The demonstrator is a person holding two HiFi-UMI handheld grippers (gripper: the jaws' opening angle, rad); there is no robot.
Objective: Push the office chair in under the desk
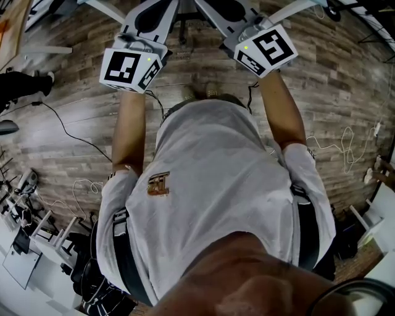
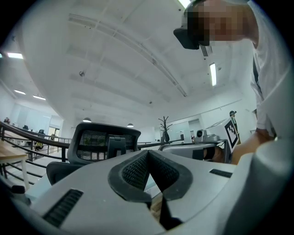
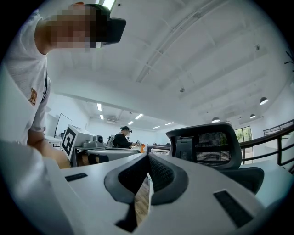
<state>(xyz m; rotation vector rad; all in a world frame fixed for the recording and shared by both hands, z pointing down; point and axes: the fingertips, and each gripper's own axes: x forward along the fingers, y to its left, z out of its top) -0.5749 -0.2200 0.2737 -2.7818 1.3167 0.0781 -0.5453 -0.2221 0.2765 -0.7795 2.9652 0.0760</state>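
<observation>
The office chair's mesh back (image 2: 103,142) rises just beyond my left gripper (image 2: 148,152), with its dark seat (image 2: 62,170) lower left. In the right gripper view the same chair back (image 3: 206,147) stands right of my right gripper (image 3: 148,156). Both grippers tilt upward toward the ceiling, and their jaws are shut with nothing between them. In the head view both marker cubes, left (image 1: 129,68) and right (image 1: 266,49), are held out in front of my body, and the chair's black stem (image 1: 182,28) and white base legs (image 1: 102,9) show at the top edge. No desk shows near the chair.
Cables (image 1: 68,133) trail over the wood floor on my left and more cables (image 1: 345,148) on my right. White furniture (image 1: 37,237) crowds the lower left. A person's dark shoe (image 1: 24,83) is at the left edge. A seated person (image 3: 121,137) works at a distant desk.
</observation>
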